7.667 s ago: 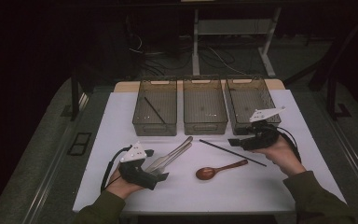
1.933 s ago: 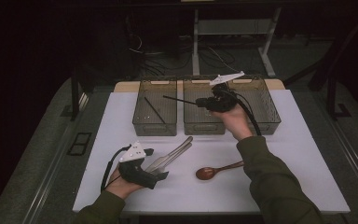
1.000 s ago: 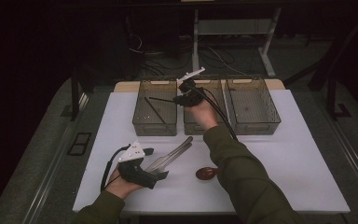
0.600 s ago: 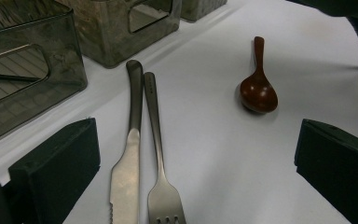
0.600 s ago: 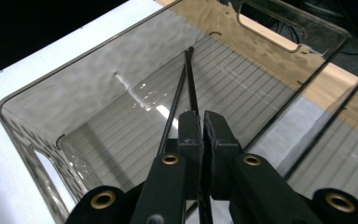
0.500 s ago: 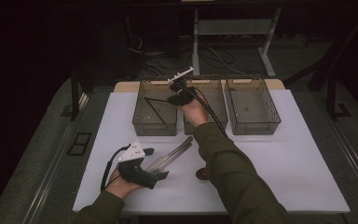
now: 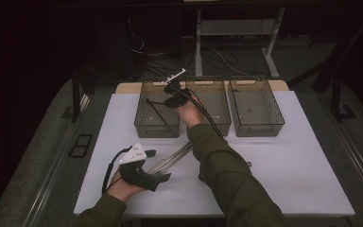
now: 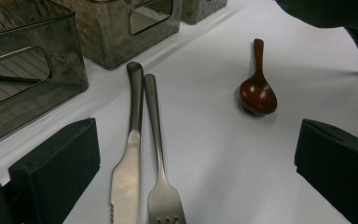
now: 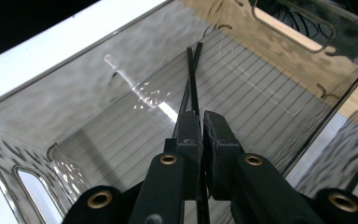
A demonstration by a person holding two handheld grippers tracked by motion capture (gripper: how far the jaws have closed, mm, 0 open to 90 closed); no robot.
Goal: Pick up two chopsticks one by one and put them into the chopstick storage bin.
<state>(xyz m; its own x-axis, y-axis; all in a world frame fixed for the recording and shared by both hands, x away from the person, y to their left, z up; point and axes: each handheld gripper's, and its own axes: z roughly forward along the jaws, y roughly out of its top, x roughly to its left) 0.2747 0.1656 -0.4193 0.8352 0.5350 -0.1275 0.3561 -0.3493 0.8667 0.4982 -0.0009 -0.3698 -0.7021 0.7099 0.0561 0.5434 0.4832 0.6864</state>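
At the left of the high view, our left hand-held gripper (image 7: 163, 177) rests on the white surface (image 7: 302, 175) with its jaws spread wide and nothing between them; in the left gripper view they frame a knife (image 8: 127, 168) and a fork (image 8: 161, 163) lying side by side and touching along their handles, with a brown wooden spoon (image 8: 257, 91) well apart to their right. Further along, our right hand-held gripper (image 7: 168, 100) reaches over the leftmost of three clear bins (image 7: 157, 127), its jaws nearly closed on a black chopstick (image 9: 189, 100), which we hold slanted down into that bin. In the right gripper view a second chopstick (image 9: 197, 51) lies on the bin's ribbed floor, crossing just under the one we carry. The middle bin (image 7: 216, 124) and right bin (image 7: 257, 127) look empty. We judge the main risk to be the release: the thin stick is pinched near one end, so if we let go while it is tilted, it could rest on the bin wall or tip over the rim. It could also knock its mate aside, and our sleeve passes close above the spoon.
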